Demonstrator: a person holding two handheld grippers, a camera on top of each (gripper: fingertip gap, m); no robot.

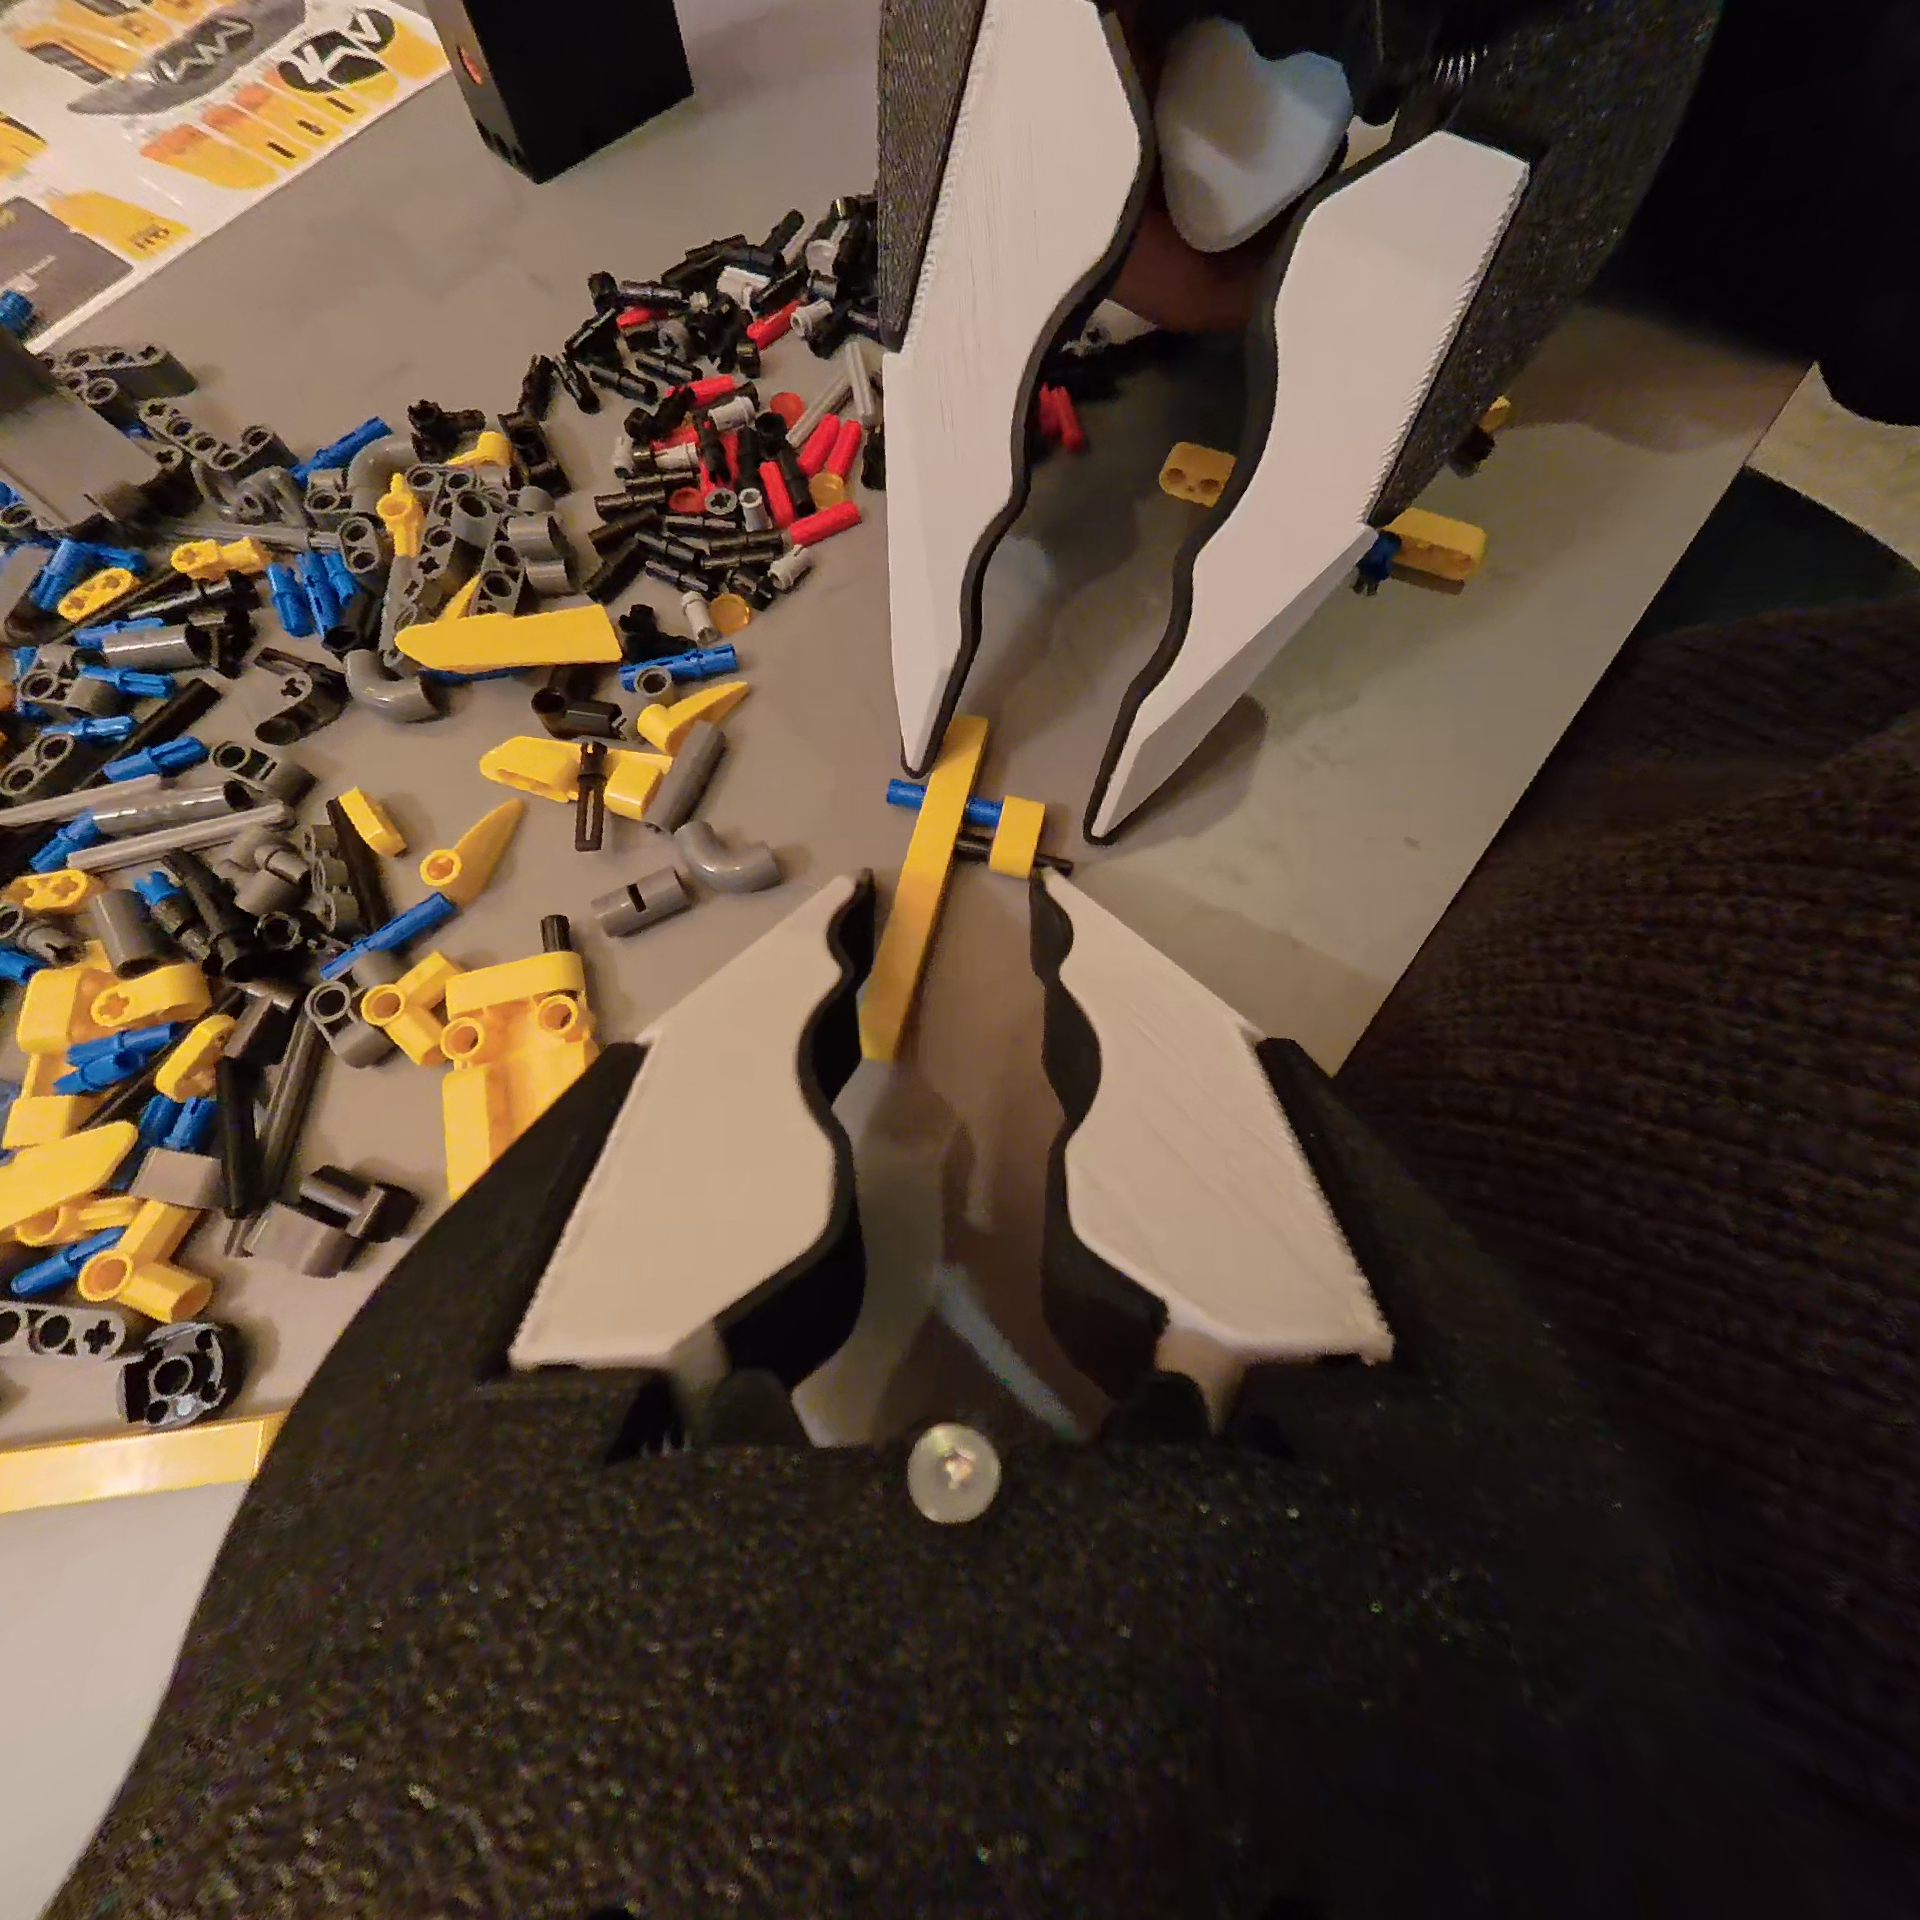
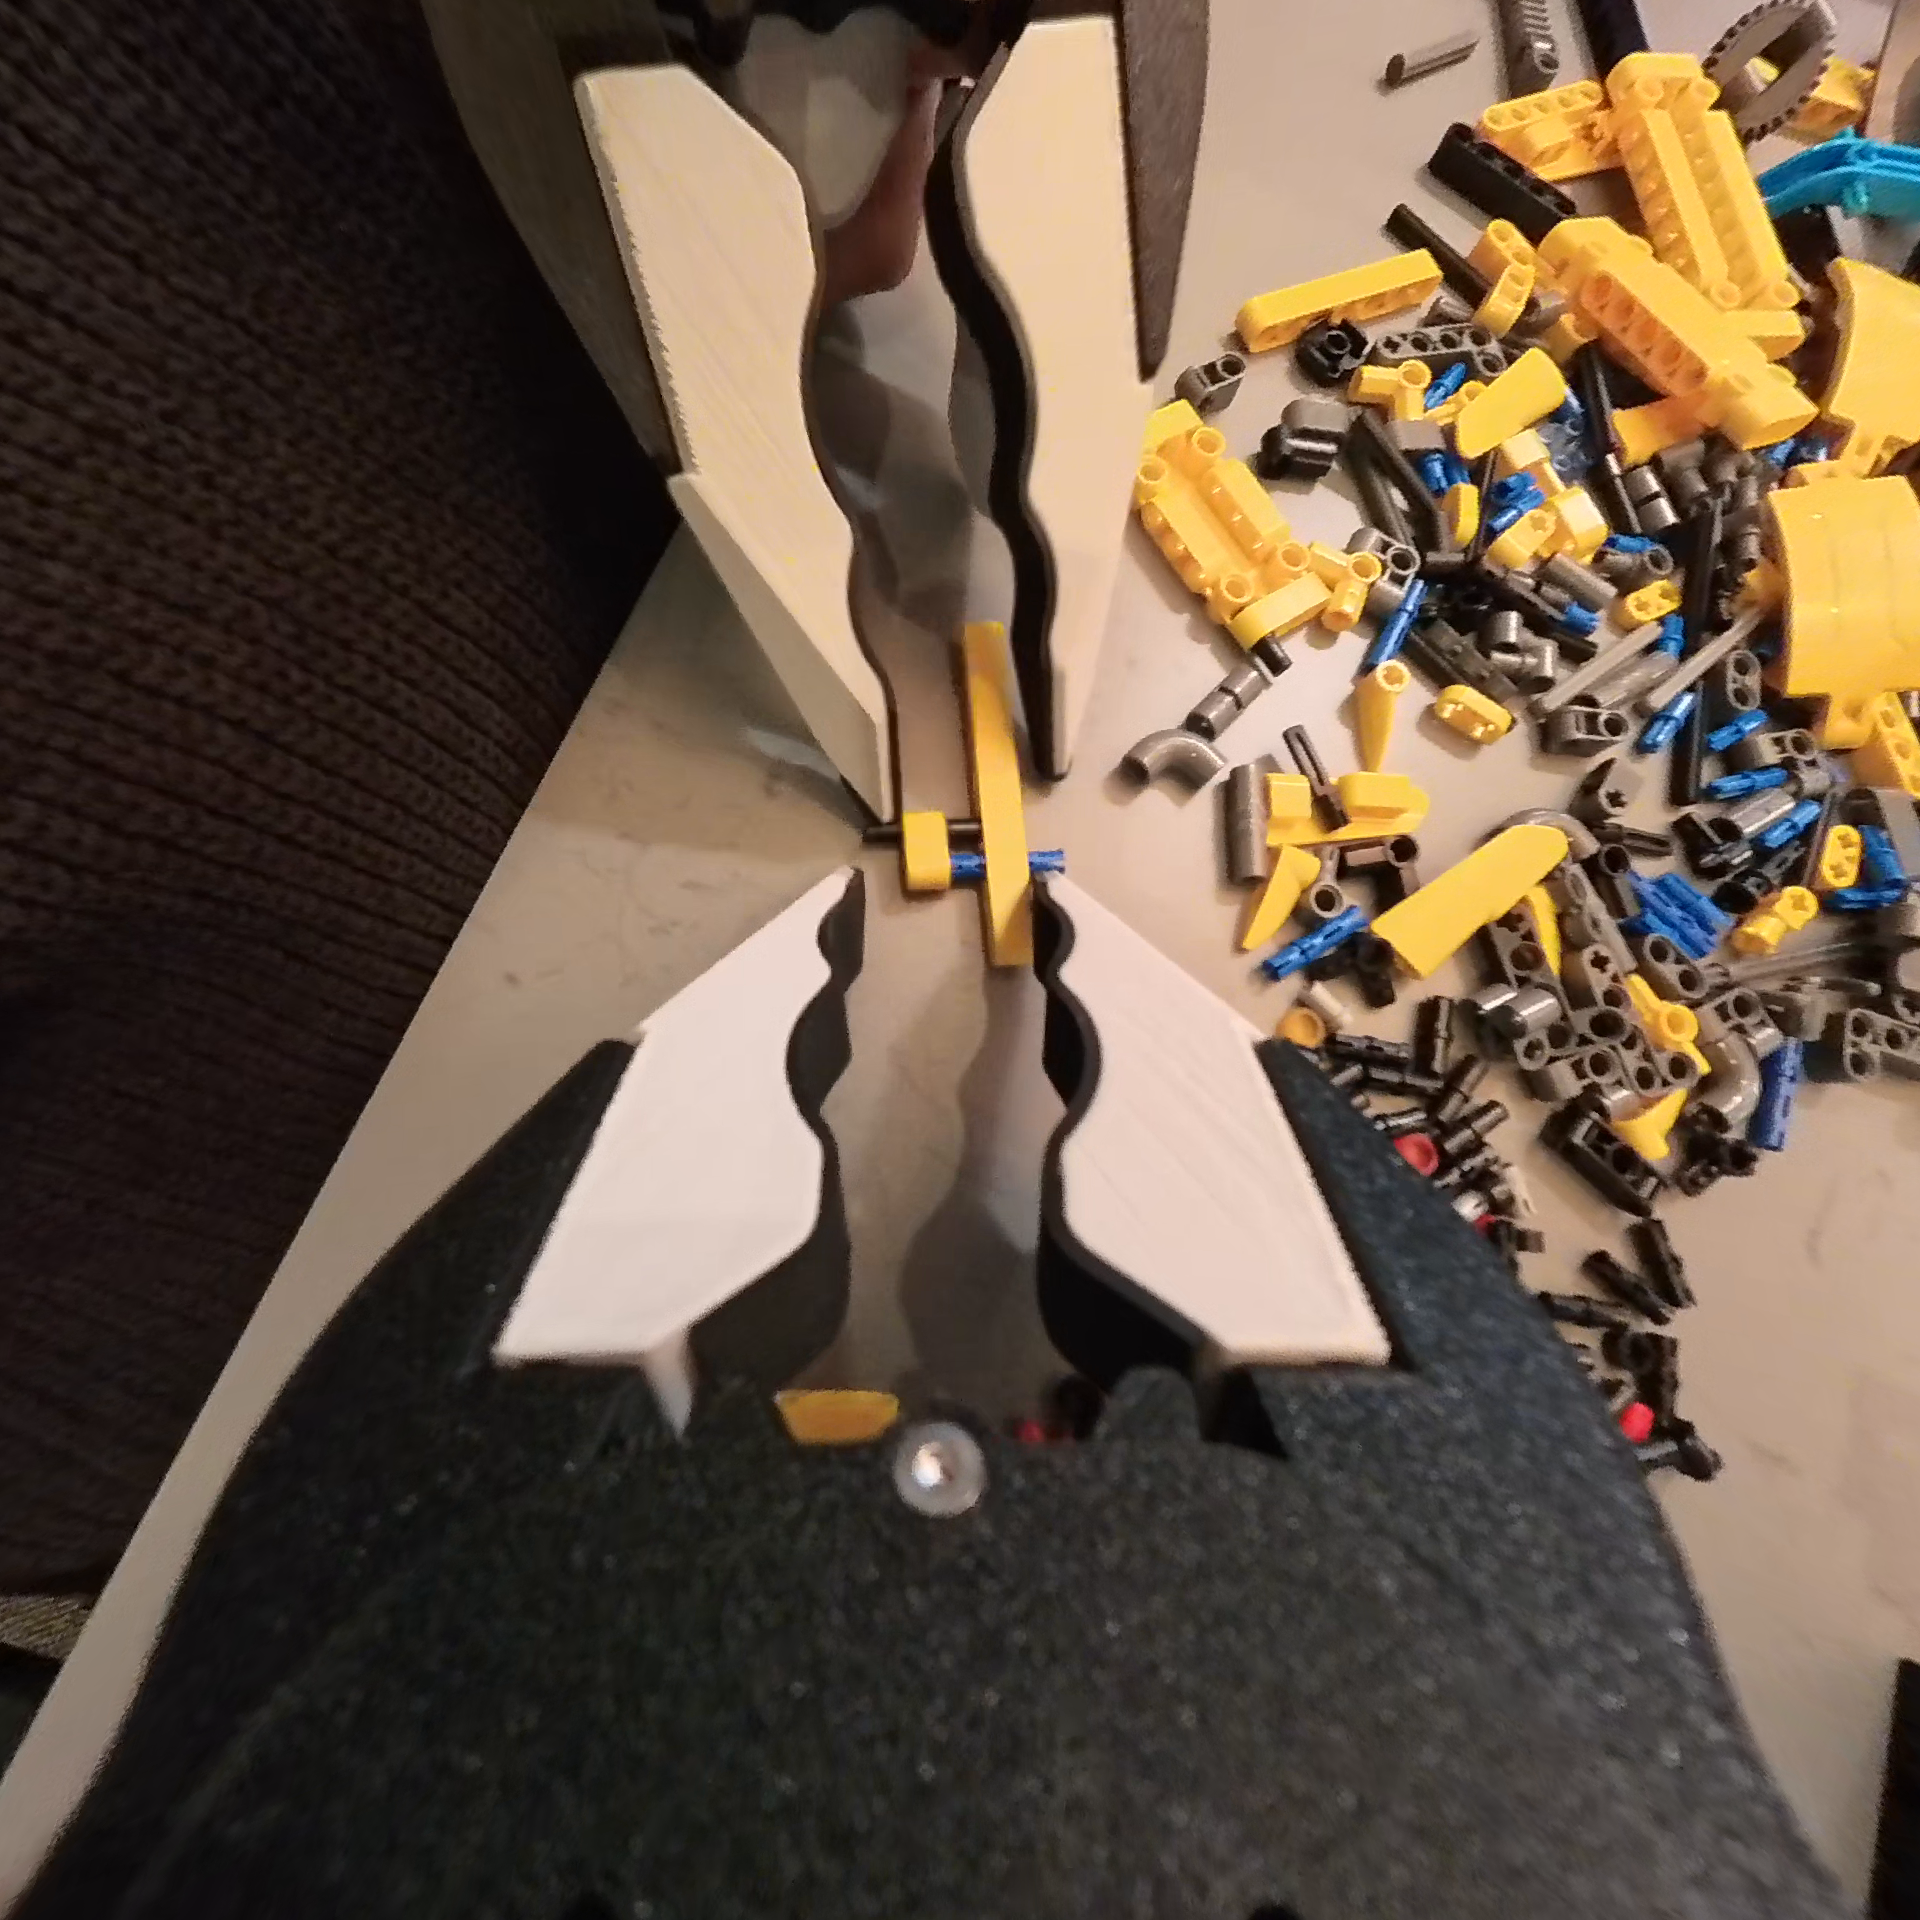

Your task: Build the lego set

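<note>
A small assembly lies on the grey table (image 1: 1299, 914): a long yellow beam (image 1: 925, 894) on its edge, joined by a blue pin (image 1: 906, 795) and a black axle to a short yellow piece (image 1: 1016, 833). My left gripper (image 1: 951, 883) is open, with the beam's near end between its fingers, close to the left one. My right gripper (image 1: 1008, 805) faces it from above and is open, astride the beam's far end. In the right wrist view my right gripper (image 2: 945, 881) is open; its right fingertip (image 2: 1044, 904) touches the beam (image 2: 997, 790). The left gripper (image 2: 966, 795) stands opposite.
A big pile of yellow, blue, grey, black and red building pieces (image 1: 416, 623) covers the table to the left, and shows in the right wrist view (image 2: 1558, 623). A sticker sheet (image 1: 156, 135) and a black box (image 1: 571, 73) lie behind. Dark knitted fabric (image 1: 1662, 935) borders the table edge. The grippers are tip to tip, or close to it.
</note>
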